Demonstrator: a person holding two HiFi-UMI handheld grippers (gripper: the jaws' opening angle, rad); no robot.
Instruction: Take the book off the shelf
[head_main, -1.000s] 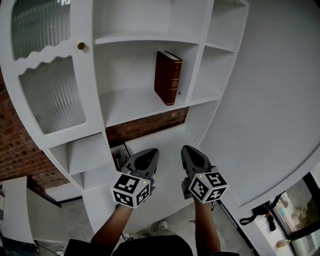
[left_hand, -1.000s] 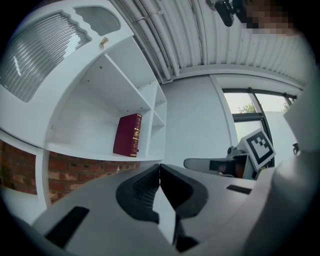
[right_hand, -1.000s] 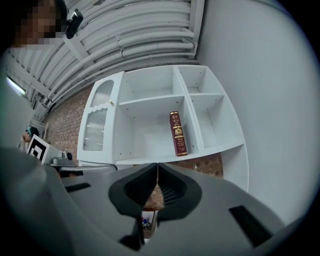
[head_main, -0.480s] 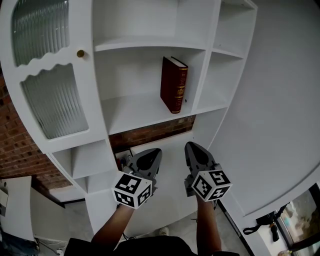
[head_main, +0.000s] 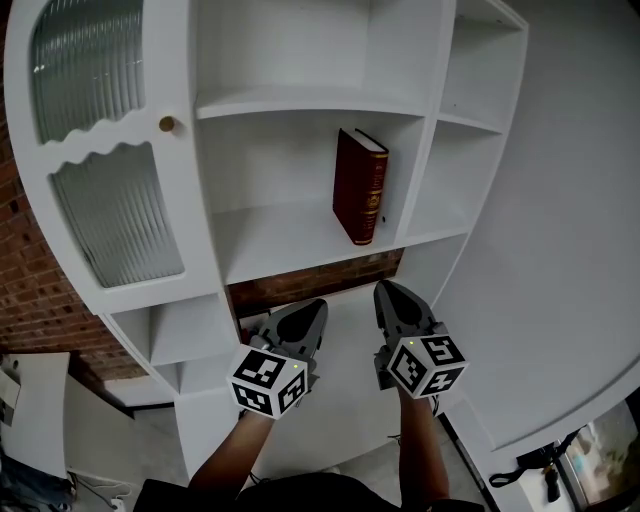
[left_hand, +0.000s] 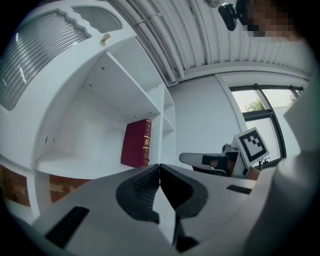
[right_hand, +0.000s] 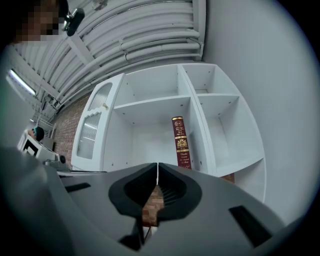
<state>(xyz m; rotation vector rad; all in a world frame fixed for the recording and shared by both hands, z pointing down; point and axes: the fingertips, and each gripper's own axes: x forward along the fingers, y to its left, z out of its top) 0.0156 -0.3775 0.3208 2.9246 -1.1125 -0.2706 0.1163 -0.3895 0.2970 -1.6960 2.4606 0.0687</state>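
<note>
Book (head_main: 360, 187) stands upright on the shelf (head_main: 290, 225), up beyond my right tongs (head_main: 390, 292), which I judge nearer than my left tongs (head_main: 313, 306); both pairs are pressed together, empty.

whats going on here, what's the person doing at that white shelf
A person stands facing a white shelf with a gripper in each hand. The left gripper and right gripper are both shut and empty, held side by side below the shelf. A dark red book stands upright against the right wall of its compartment, and neither gripper touches it. Taking it off has not begun.
</note>
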